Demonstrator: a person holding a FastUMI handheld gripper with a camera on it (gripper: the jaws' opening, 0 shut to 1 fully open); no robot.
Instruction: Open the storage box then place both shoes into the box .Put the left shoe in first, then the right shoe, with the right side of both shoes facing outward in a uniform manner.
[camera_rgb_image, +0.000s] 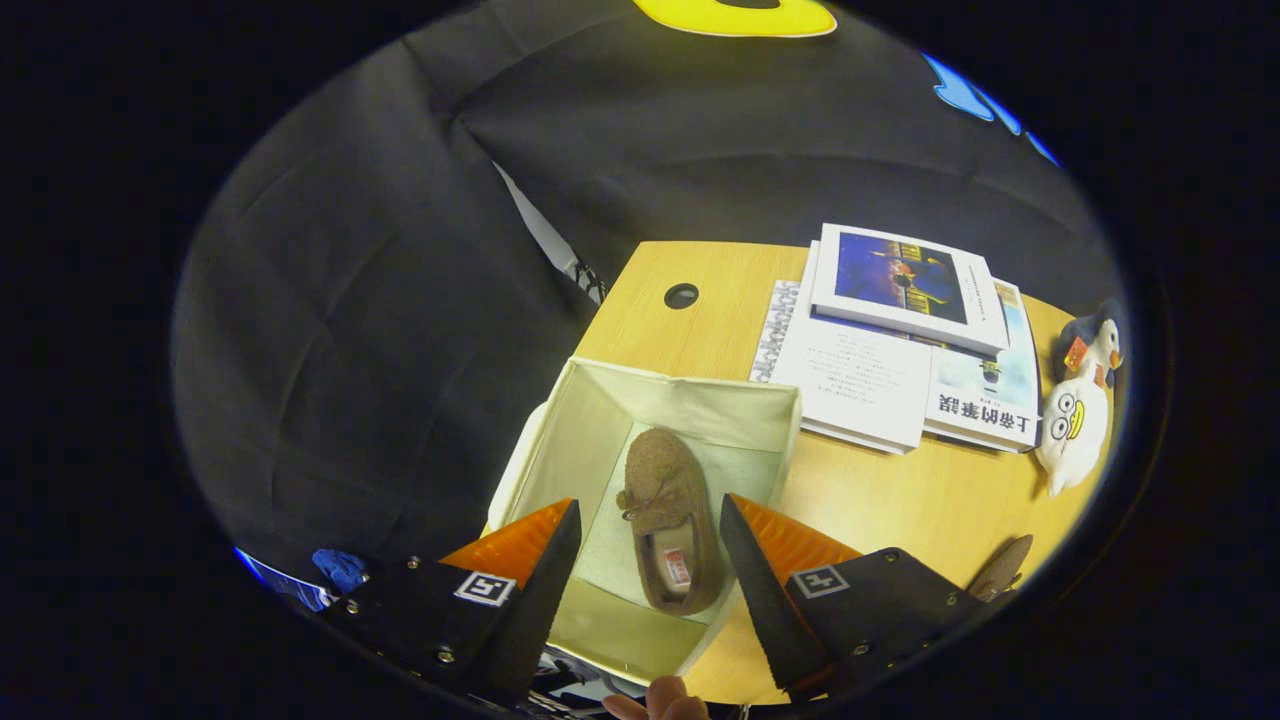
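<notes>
An open cream fabric storage box (690, 395) stands on the wooden table (880, 500), below my fingers. One brown moccasin shoe (668, 520) lies on the box floor, toe pointing away from me, its opening up. My gripper (650, 520) hovers above the box, open, with the shoe showing in the gap between the fingers and neither finger touching it. A second brown shoe (1003, 568) lies on the table to the right of the box, partly hidden behind my right finger's mount.
A stack of books and papers (900, 340) lies on the table beyond the box. Two plush penguin toys (1075, 420) sit at the table's far right edge. A cable hole (681, 295) is in the tabletop behind the box. Fingertips of a hand (660, 700) show below.
</notes>
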